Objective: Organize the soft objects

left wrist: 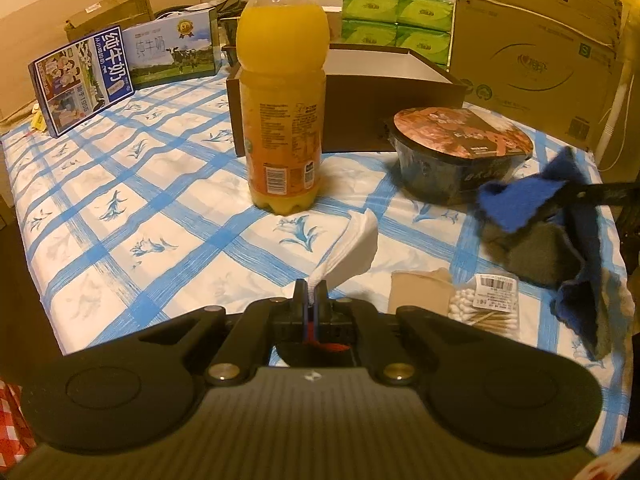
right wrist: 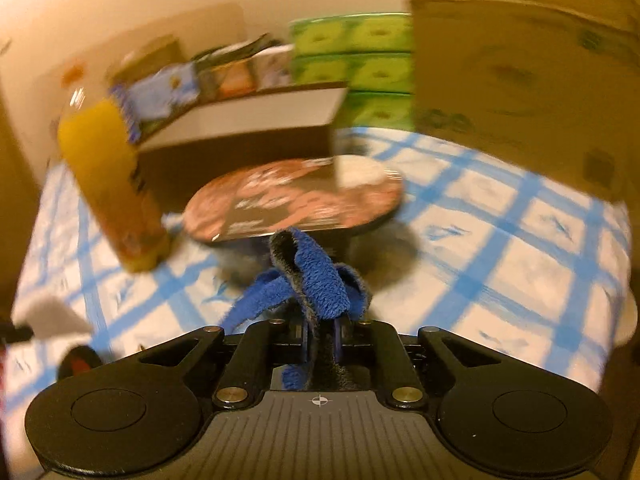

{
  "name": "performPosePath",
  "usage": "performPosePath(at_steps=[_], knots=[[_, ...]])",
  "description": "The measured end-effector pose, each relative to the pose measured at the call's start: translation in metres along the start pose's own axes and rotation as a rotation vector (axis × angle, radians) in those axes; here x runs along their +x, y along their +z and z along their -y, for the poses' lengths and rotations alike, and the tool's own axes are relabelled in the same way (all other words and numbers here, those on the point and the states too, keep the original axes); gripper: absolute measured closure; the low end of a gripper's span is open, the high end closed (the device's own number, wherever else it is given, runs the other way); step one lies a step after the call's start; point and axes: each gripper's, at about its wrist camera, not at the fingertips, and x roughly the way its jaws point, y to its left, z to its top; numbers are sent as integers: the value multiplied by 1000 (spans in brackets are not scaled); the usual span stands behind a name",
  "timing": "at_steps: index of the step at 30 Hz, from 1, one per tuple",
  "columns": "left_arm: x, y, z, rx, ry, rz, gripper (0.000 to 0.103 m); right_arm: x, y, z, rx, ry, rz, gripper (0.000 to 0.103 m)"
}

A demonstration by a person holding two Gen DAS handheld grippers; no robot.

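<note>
My left gripper is shut on a white paper tissue, which sticks up and forward from its tips over the blue-checked tablecloth. My right gripper is shut on a blue and grey fleece cloth; the cloth bunches up between its jaws. From the left wrist view the same cloth hangs at the right, lifted off the table by the right gripper's fingers. An open dark box with a white inside stands behind.
An orange drink bottle stands mid-table. A sealed instant-noodle bowl sits right of it. A cotton-swab pack and brown paper lie near me. Milk cartons, green tissue packs and a large cardboard box line the back.
</note>
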Motion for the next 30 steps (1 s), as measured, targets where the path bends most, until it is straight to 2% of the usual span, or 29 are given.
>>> performPosePath(at_steps=[3,6,13,17,21,25,28,30], knots=[[-2,-1,3,3,-4,0,101,-17,-6,23,112,-13,-19,91],[-5,-2,7,8,-7,0,101,-26,-21,43,190,-43,-79,91],[-8,-3,14,20,-9,-2,101,-23,-59,36,119,-103,-190,91],[-9,-4,14,20,-3,-8,101,-32,-47,20,114,-38,-134,92],[-8,-5,14,15,-3,-11,101,-41,-19,13,189,46,-33,93],[-7,-4,12,9,-3,-10,101,-51,6,16,315,135,71,93],[-6,-4,9,-2,-1,-13,101,-57,11,21,378,140,124,93],[-5,-5,8,-4,-2,-17,101,-56,8,23,343,100,105,93]])
